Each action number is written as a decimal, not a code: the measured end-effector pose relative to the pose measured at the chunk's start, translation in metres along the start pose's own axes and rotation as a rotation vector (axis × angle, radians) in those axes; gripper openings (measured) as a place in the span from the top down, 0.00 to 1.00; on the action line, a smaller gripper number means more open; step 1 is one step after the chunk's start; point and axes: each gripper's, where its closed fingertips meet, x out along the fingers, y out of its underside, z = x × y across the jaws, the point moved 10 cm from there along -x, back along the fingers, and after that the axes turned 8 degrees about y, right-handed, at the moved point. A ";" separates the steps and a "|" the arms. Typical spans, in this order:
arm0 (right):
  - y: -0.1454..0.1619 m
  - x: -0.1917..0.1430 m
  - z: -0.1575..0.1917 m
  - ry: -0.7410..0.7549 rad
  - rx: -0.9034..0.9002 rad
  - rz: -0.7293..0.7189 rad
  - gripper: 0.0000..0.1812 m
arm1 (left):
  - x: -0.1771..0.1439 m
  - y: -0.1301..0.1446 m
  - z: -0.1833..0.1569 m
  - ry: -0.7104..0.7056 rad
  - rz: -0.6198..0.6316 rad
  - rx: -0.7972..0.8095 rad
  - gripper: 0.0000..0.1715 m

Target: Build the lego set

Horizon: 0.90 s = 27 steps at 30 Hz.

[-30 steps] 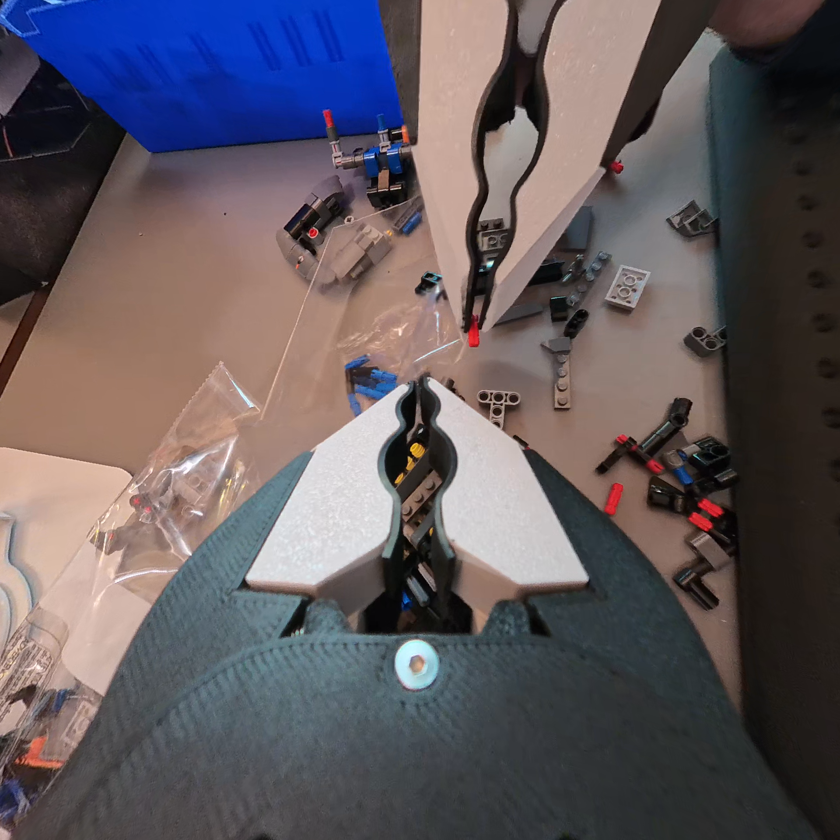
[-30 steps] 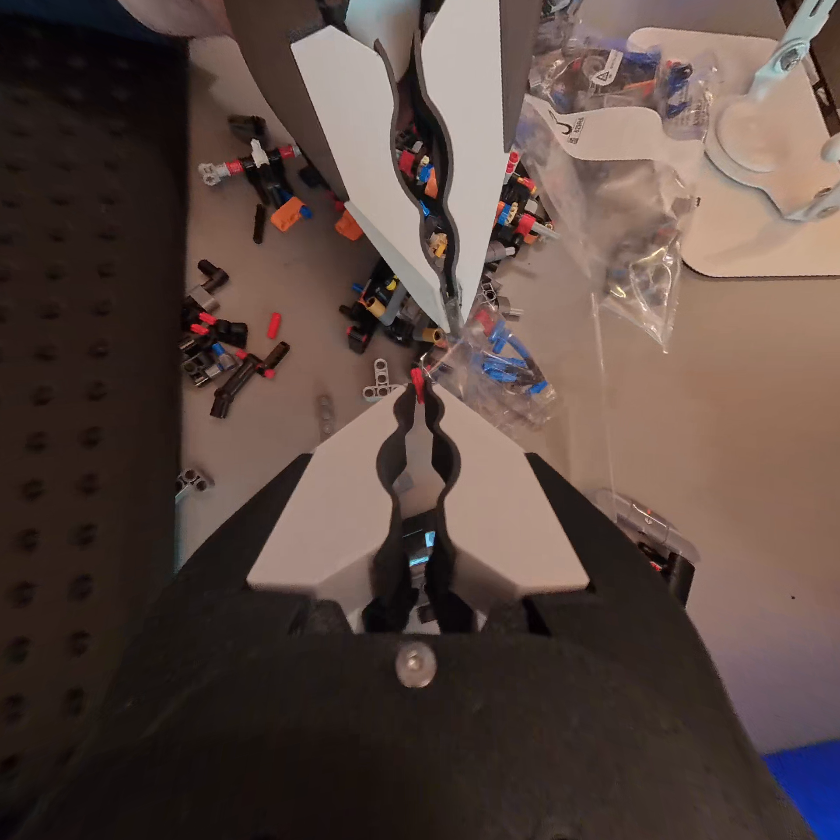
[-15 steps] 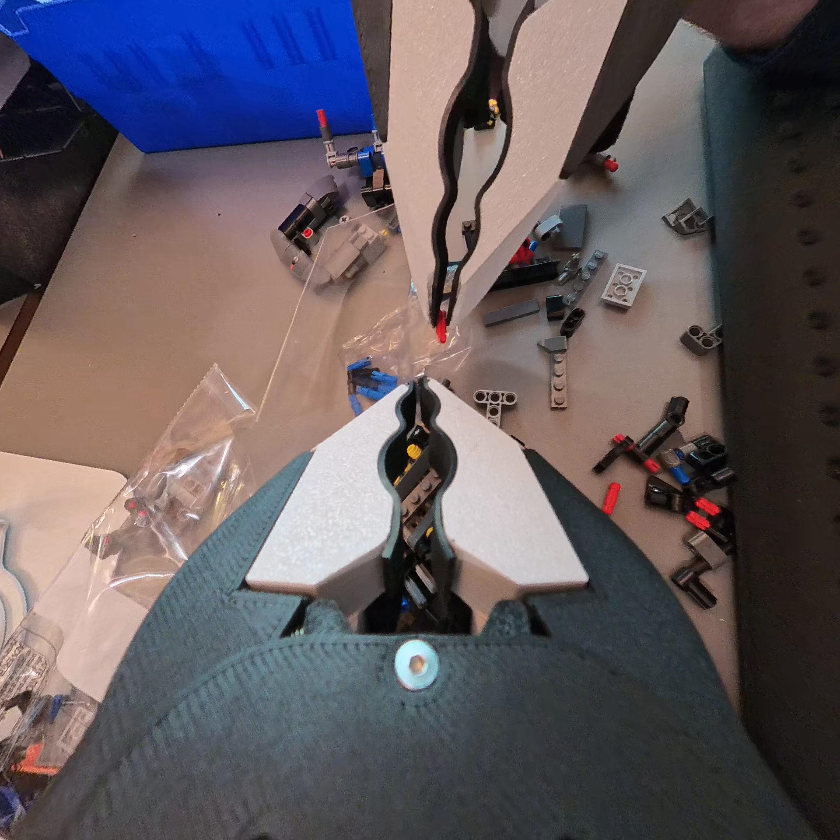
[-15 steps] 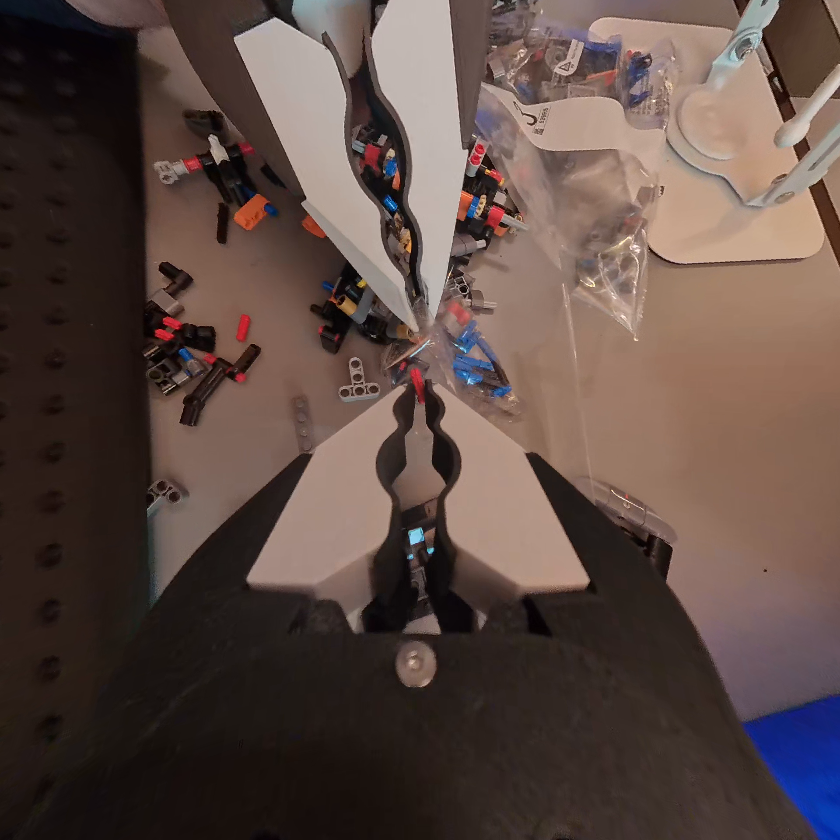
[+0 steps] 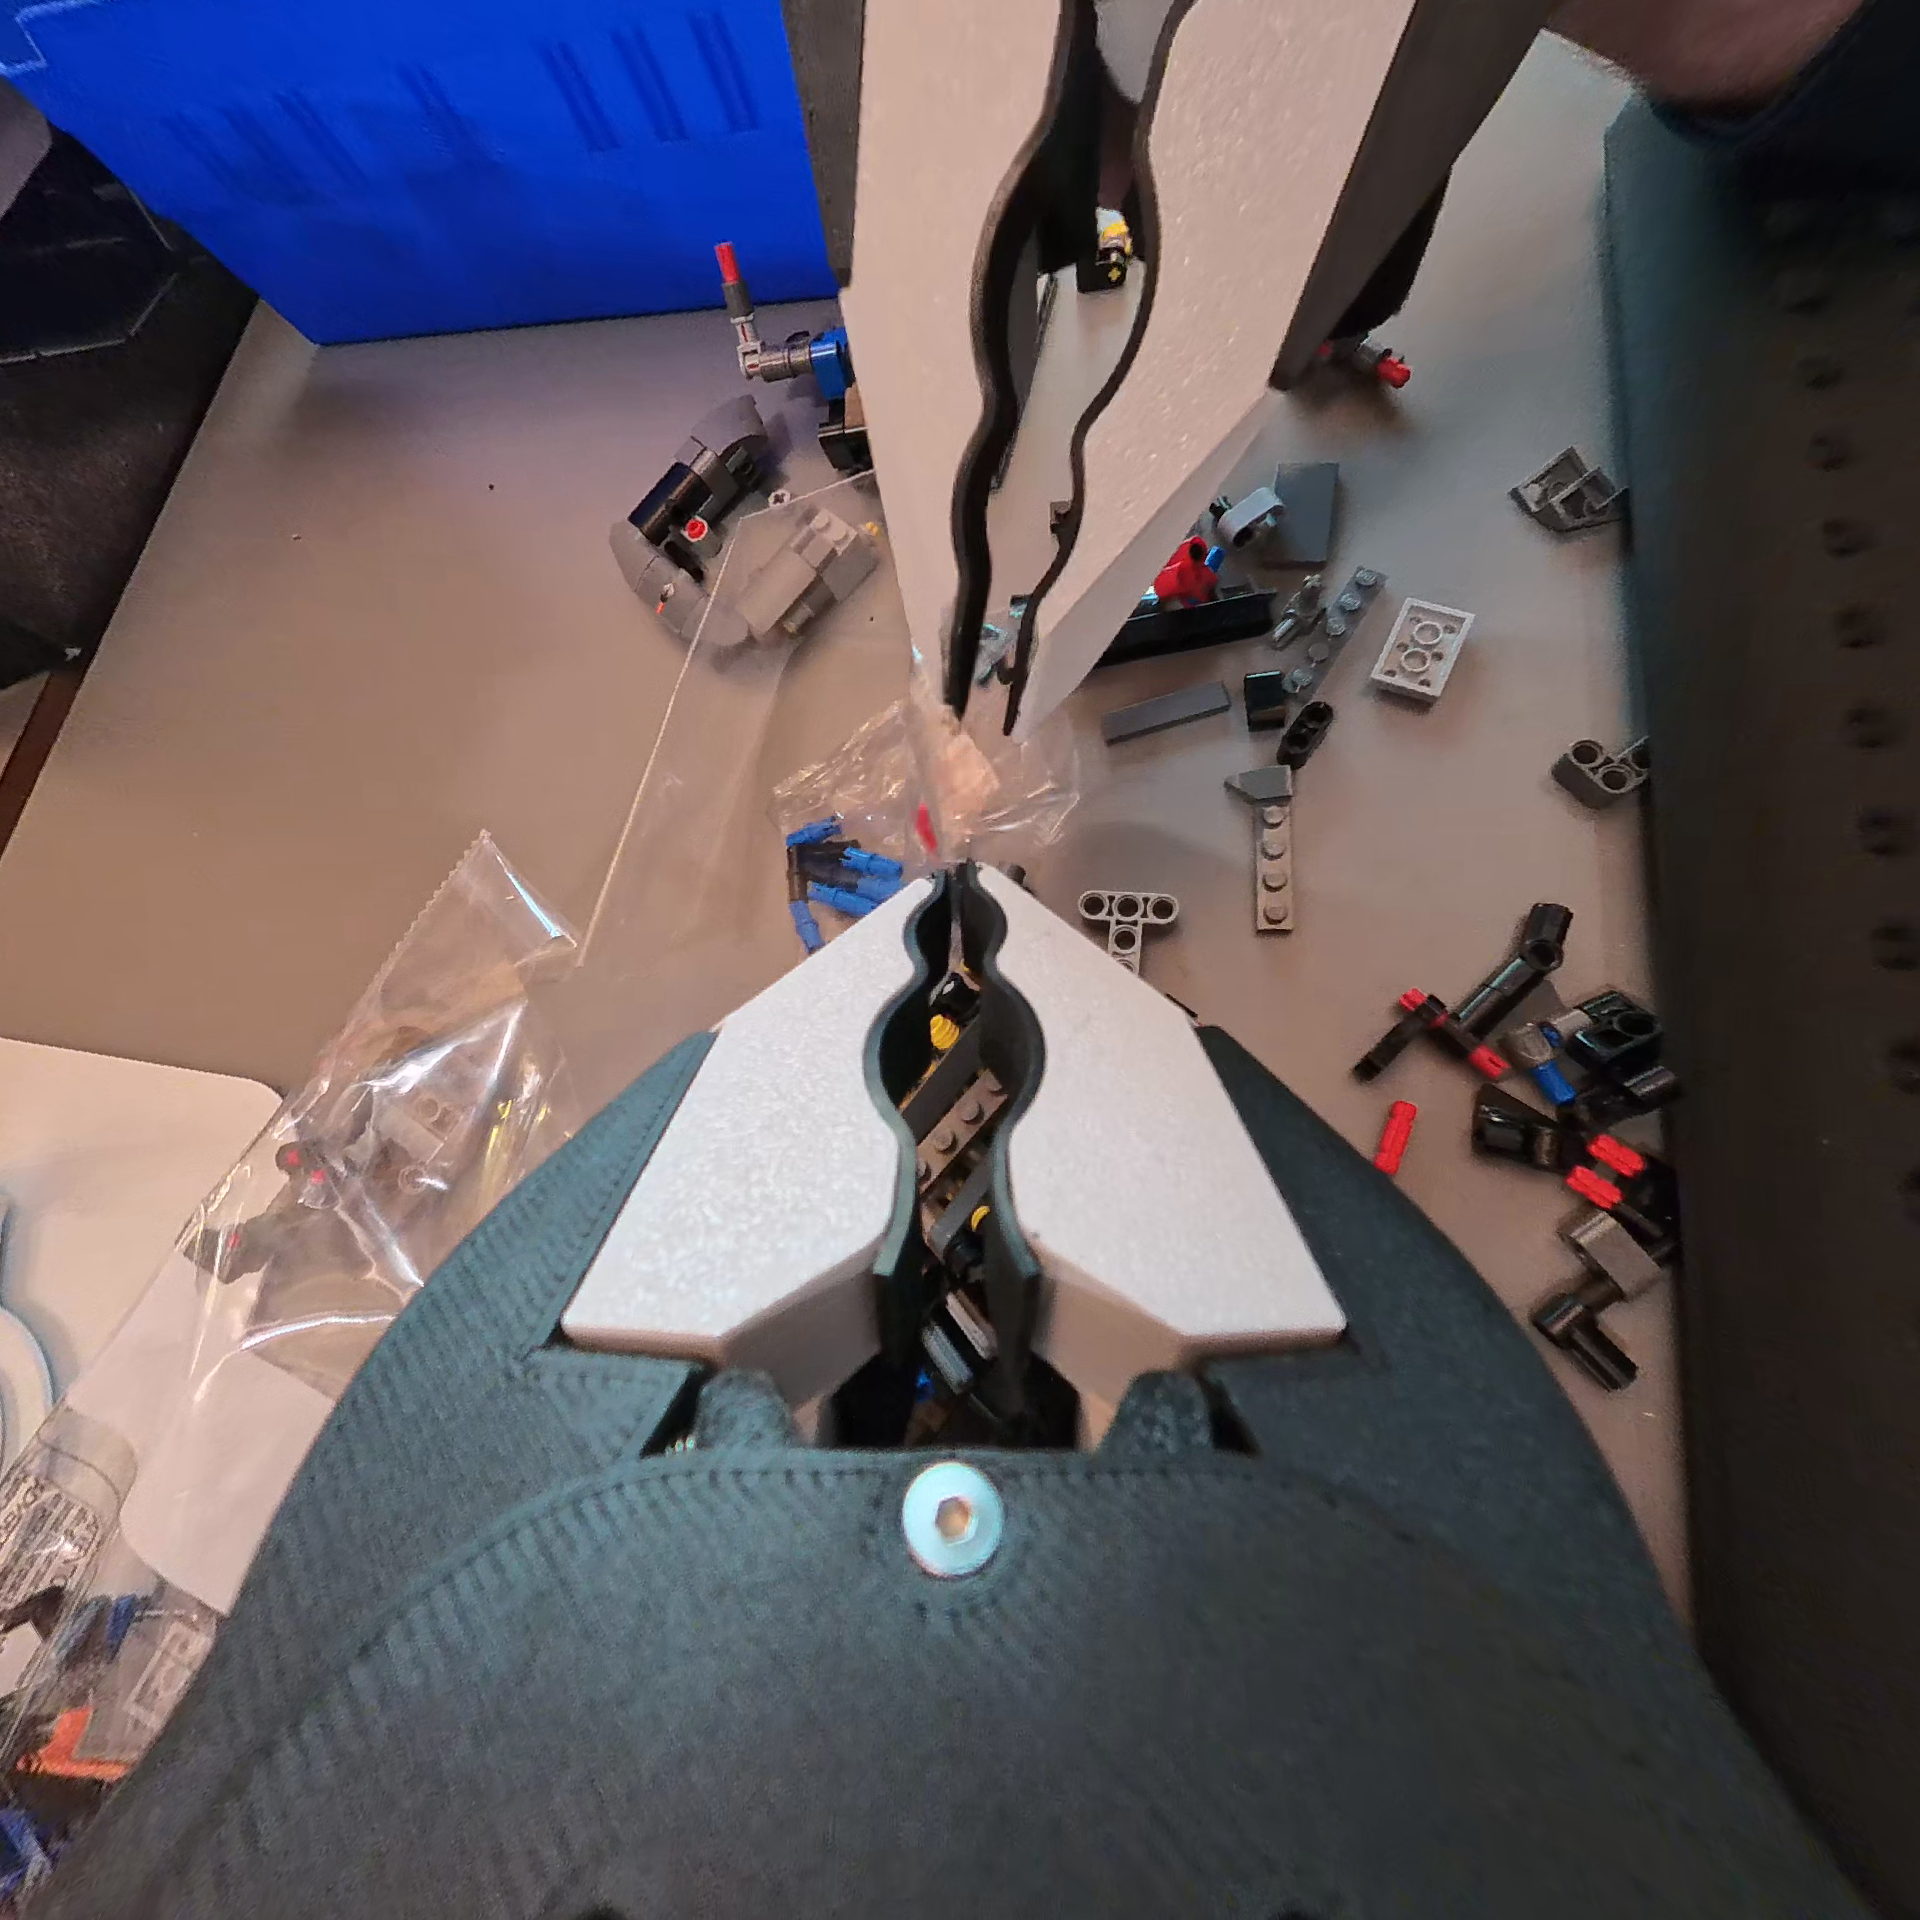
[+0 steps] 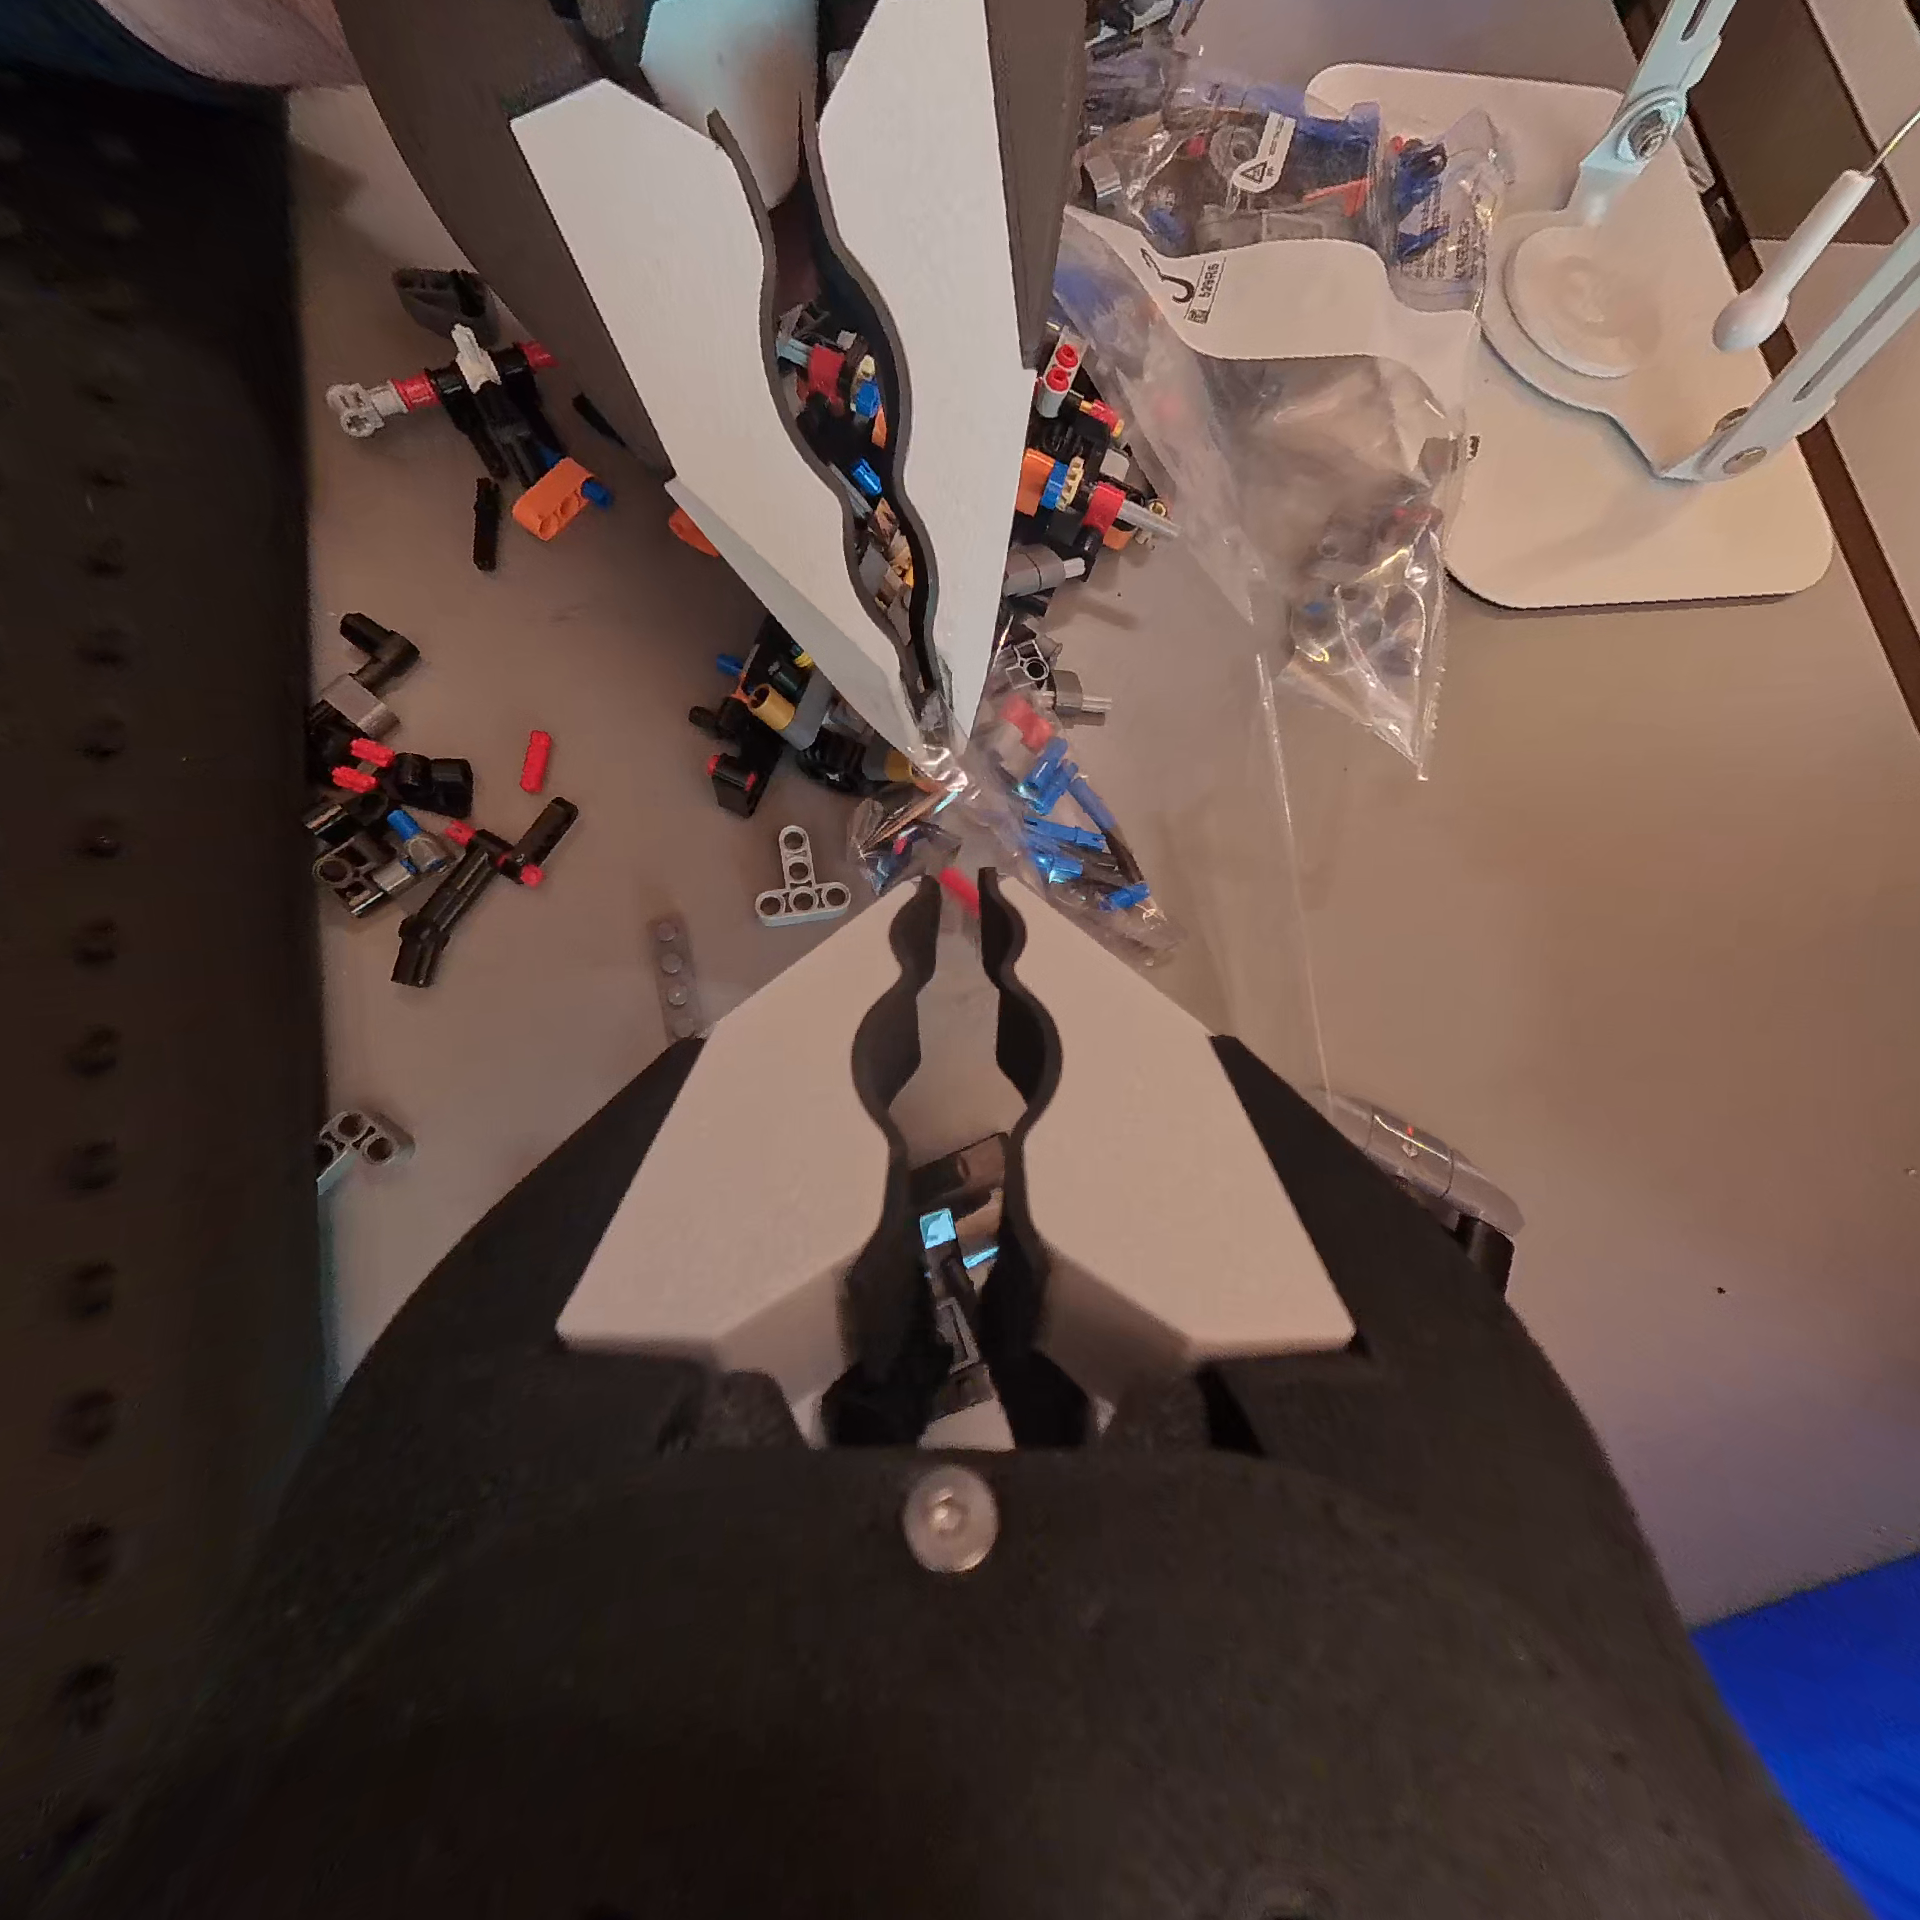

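The red pin (image 6: 958,890) sits right at the tips of the right gripper (image 6: 951,896), whose jaws stand only narrowly parted. From the left wrist view the pin hangs a little off those tips, against the plastic, so it looks released rather than pinched, though that is a judgement.

Just past it is the small clear bag (image 5: 935,758), its crumpled corner clamped in the closed jaws of the left gripper (image 5: 958,881). The corner is lifted while the rest of the bag lies on the desk (image 5: 364,644). The bag is probably held that way to keep the mouth up and steady while the other tool works at it, either fishing a part out or putting one back. The blue pins (image 5: 842,868) lie in the bag just left of the left jaws.

The two grippers face each other tip to tip, both angled steeply down toward the desk, with the bag corner between them.

Farther out, a grey T-shaped beam (image 5: 1127,914) lies just right of the left jaws. A heap of black and red loose pieces (image 6: 416,821) lies well to the left of the right jaws.
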 end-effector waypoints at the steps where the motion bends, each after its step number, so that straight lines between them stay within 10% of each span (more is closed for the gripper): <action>1: 0.000 0.000 0.000 0.001 0.000 -0.003 0.97 | 0.000 0.000 0.000 0.001 0.000 0.000 1.00; 27: -0.001 0.006 0.012 -0.083 -0.059 0.027 0.97 | 0.003 0.001 -0.001 0.010 0.021 0.009 1.00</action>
